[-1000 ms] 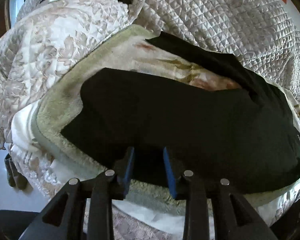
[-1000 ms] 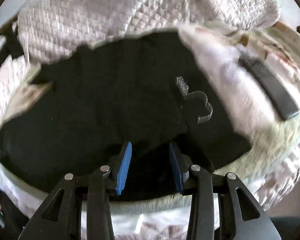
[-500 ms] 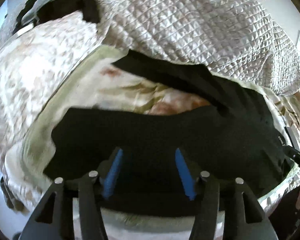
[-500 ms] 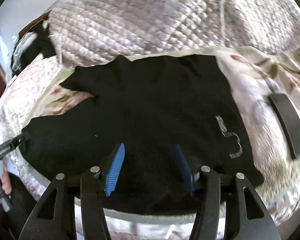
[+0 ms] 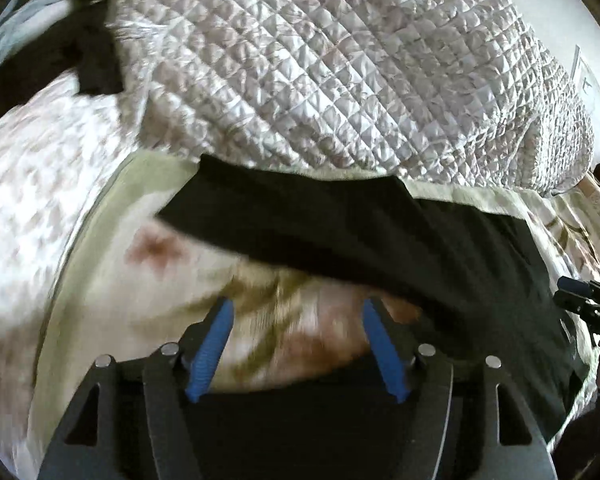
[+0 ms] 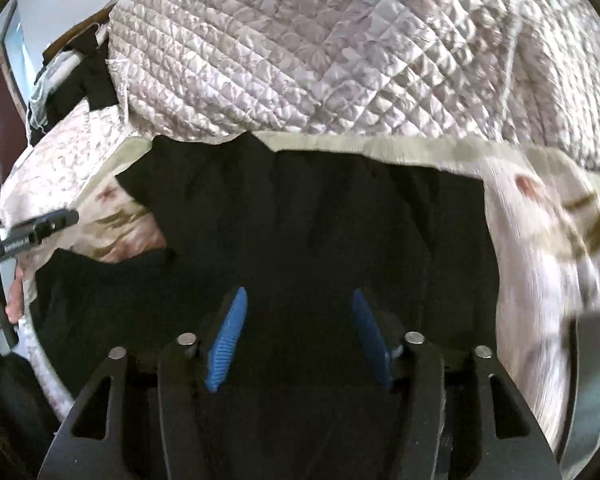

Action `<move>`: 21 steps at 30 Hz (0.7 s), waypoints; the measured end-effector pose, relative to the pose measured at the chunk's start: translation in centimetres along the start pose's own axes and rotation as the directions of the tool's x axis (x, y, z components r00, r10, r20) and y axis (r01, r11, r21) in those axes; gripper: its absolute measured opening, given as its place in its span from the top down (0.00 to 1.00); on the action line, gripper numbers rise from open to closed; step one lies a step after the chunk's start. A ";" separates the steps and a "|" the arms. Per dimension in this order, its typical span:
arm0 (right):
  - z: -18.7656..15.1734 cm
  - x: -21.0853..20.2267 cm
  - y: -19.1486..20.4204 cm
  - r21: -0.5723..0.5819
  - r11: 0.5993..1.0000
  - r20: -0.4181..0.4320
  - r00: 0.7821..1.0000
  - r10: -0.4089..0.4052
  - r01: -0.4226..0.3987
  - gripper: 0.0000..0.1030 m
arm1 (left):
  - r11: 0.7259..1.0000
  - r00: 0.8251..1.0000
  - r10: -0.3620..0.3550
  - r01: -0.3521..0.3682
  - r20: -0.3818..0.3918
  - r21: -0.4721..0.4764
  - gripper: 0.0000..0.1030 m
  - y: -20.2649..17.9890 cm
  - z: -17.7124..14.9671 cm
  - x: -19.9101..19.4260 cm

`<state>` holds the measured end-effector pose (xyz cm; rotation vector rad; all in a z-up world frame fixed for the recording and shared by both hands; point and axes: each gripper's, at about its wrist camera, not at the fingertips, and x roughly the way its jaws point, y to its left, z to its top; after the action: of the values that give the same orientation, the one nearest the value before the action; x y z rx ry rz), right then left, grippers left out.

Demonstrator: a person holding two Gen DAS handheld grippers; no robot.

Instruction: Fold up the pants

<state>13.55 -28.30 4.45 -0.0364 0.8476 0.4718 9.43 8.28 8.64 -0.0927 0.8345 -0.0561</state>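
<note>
Black, soft cloth: the pants (image 6: 300,232) lie spread on a floral blanket (image 5: 100,280) at the near edge of the bed, the quilt (image 5: 340,72) heaped beyond. The left gripper (image 5: 296,344) and right gripper (image 6: 296,340) have just been opening; both stand wide apart with nothing between them. Such limp, light fabric will likely sag and slide, so I'd pinch it at a hem or the waistband.

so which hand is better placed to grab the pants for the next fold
Probably the right gripper: its open fingers sit over the black pants. The left gripper, also just opened, looks at floral blanket between its fingers.
</note>
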 end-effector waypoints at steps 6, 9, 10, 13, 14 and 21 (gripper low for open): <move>4.7 5.5 -1.9 -0.056 0.998 -0.032 0.999 0.002 -0.004 0.39 | 0.999 1.000 -0.014 0.015 -0.009 0.047 0.27 -0.7 4.5 6.3; 6.6 8.1 -2.6 -0.094 0.996 -0.039 0.999 -0.008 0.004 0.39 | 0.999 1.000 0.010 -0.009 -0.030 0.036 0.27 -0.5 5.9 9.9; 7.3 9.0 -2.8 -0.106 0.994 -0.045 0.999 -0.011 0.006 0.39 | 1.000 0.999 0.012 -0.011 -0.040 0.029 0.27 -0.4 6.2 11.0; 9.1 11.5 -3.5 -0.148 0.989 -0.041 0.999 -0.019 0.013 0.39 | 1.000 0.998 0.028 -0.028 -0.060 0.009 0.27 0.0 6.9 13.8; 9.7 12.5 -3.8 -0.162 0.987 -0.048 0.999 -0.023 0.015 0.39 | 0.999 0.997 0.035 -0.035 -0.063 0.007 0.27 0.1 7.0 14.6; 11.1 17.5 -4.7 -0.211 0.977 -0.129 0.991 -0.043 0.015 0.47 | 0.994 0.993 0.097 -0.094 -0.060 0.052 0.55 -0.1 6.6 17.8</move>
<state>33.34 -23.32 -1.59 -0.2764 0.9235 0.5345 26.24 7.01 -0.01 -0.0048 0.8986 0.0107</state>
